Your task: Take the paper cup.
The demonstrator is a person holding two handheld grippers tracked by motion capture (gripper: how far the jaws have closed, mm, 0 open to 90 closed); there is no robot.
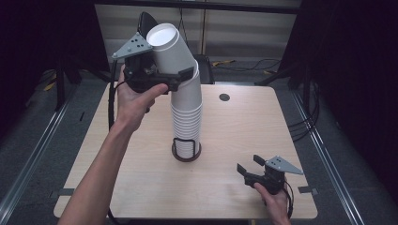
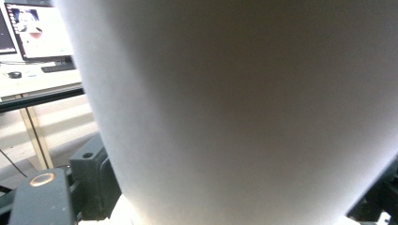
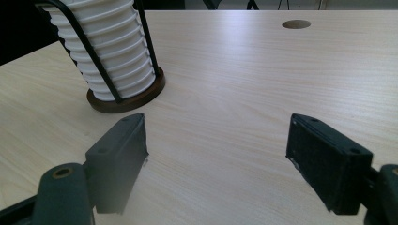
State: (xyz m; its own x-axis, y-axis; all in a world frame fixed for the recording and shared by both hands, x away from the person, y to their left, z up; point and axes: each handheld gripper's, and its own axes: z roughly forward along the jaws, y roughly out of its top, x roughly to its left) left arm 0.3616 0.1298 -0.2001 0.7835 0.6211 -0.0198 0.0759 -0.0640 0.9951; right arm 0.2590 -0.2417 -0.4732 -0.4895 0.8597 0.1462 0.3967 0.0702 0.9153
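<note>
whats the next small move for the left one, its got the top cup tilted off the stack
Probably lift the top cup up and away along its tilt until it clears the stack. The left hand-held gripper is clamped on the cup's lower wall, and the cup leans left with its rim seemingly still nested in the stack. The right hand-held gripper rests open near the table's front edge, so nothing steadies the holder.

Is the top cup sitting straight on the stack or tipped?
Tipped. The top cup leans left off the stack, clamped in the left gripper.
</note>
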